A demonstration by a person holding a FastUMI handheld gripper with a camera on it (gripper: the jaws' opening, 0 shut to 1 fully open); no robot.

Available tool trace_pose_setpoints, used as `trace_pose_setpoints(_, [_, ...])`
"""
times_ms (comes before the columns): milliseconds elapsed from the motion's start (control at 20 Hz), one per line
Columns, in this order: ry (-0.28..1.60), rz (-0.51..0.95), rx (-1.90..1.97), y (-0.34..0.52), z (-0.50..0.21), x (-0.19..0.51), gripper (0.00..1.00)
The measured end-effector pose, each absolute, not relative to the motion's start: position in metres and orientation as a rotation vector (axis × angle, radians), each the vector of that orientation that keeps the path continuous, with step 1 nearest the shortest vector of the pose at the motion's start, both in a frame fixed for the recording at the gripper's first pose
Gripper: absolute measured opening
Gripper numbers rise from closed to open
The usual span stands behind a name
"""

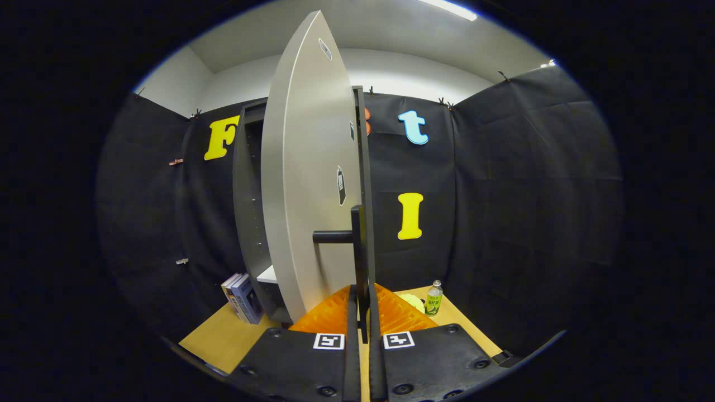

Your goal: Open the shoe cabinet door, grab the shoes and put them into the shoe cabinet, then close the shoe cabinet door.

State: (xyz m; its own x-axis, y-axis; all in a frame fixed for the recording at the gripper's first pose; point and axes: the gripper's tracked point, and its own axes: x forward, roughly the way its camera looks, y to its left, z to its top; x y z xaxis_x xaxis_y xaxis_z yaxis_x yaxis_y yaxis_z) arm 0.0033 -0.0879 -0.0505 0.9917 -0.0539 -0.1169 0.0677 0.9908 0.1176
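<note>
The hand-held gripper [363,312] pinches the dark handle [357,245] of the half-open shoe cabinet door [307,190], with both fingers [329,315] pressed close on it, and a crooked pull could make the thin handle slip out.

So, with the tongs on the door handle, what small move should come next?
Probably keep swinging the door wider. The tongs look closed on its handle, the door stands partly open, and the cabinet opening still seems narrow for shoes.
</note>
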Motion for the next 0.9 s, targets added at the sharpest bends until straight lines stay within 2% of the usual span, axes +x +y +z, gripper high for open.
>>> trace_pose_setpoints(100, [0.11,-0.067,0.126,-0.098,-0.051,0.0,0.07])
trace_pose_setpoints(400, [0.108,-0.047,0.137,-0.108,-0.052,0.0,0.07])
trace_pose_setpoints(700, [0.138,-0.023,0.165,-0.117,-0.055,-0.004,0.1])
trace_pose_setpoints(900, [0.09,-0.047,0.168,-0.131,-0.044,-0.027,0.5])
